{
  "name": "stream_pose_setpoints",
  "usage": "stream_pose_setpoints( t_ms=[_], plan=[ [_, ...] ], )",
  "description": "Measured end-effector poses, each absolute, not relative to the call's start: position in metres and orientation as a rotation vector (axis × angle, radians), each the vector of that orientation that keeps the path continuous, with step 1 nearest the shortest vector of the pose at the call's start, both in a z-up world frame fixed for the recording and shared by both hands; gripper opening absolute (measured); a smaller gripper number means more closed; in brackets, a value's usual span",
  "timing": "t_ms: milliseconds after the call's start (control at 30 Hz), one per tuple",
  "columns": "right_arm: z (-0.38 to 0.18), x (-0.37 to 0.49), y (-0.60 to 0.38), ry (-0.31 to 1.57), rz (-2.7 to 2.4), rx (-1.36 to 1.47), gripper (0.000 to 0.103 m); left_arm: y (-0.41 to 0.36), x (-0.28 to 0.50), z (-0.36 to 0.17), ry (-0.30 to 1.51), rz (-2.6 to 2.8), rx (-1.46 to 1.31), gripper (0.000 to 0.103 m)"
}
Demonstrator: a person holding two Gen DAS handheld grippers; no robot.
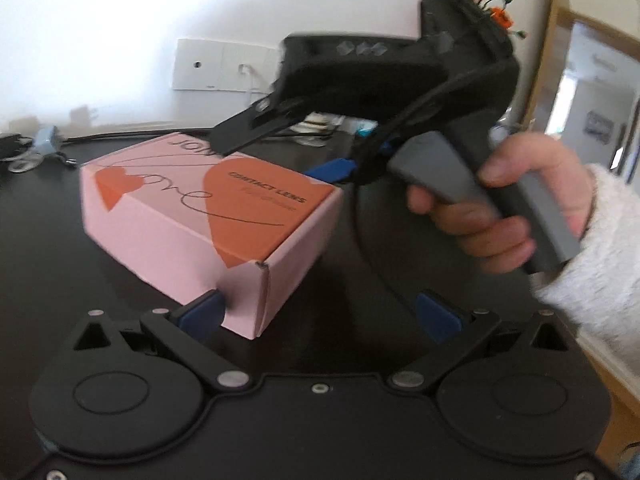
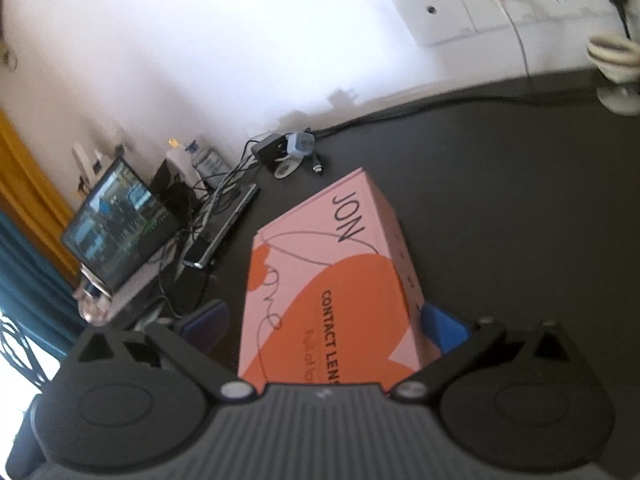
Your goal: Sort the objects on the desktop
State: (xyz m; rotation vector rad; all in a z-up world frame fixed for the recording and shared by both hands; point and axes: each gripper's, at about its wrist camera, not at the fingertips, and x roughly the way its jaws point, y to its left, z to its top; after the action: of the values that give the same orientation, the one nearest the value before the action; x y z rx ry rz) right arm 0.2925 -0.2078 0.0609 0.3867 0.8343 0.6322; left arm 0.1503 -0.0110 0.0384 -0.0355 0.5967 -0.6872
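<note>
Both wrist views look close along their fingers, sharing the pink box (image 1: 208, 216) from opposite sides.

Both grippers (image 1: 320, 314) (image 2: 324, 322) spread wide, right one hand-held

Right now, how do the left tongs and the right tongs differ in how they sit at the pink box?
The left tongs are open at a near corner of the pink box, one pad against its side, the other pad clear. The right tongs straddle the box's end, pads either side; grip unclear. The left tongs sit low at desk level; the right tongs come from above. Both have blue pads.
</note>
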Motion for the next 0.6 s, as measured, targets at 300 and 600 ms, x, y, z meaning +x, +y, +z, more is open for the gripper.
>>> stream_pose_setpoints(
  t_ms=[300, 600],
  plan=[
    [0.065, 0.265, -0.24, 0.684, 0.537, 0.493, 0.102, 0.031, 0.157, 0.069, 0.477, -0.558, -0.019, 0.103],
    [0.06, 0.21, -0.25, 0.613, 0.454, 0.474, 0.102, 0.041, 0.215, 0.094, 0.348, -0.363, 0.113, 0.103]
  ],
)
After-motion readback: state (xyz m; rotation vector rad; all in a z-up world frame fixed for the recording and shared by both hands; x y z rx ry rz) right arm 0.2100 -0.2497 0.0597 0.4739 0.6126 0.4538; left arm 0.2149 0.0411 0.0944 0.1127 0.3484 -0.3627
